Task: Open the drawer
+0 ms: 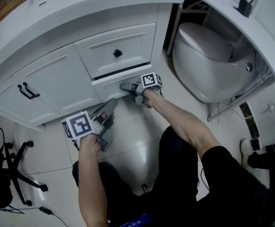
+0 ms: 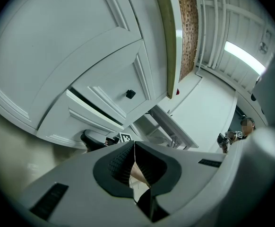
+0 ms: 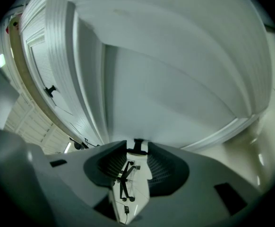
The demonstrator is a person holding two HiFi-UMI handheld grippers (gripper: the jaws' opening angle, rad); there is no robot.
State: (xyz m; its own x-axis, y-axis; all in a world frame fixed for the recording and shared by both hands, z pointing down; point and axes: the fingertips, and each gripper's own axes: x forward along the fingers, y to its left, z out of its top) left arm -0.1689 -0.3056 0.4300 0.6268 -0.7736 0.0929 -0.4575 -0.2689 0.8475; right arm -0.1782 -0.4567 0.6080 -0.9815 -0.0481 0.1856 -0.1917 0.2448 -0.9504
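The white vanity has an upper drawer with a black knob. Below it, the lower drawer stands slightly out, with a dark gap above its front. My right gripper is at that lower front. In the right gripper view the small black knob sits between the tips of the right gripper, which is shut on it, hard against the drawer panel. My left gripper hangs lower left, off the cabinet. Its tips meet at the left gripper with nothing held.
A white toilet stands right of the vanity. Cabinet doors with black handles are at the left. An office chair base sits on the tiled floor at lower left. The person's legs fill the lower middle.
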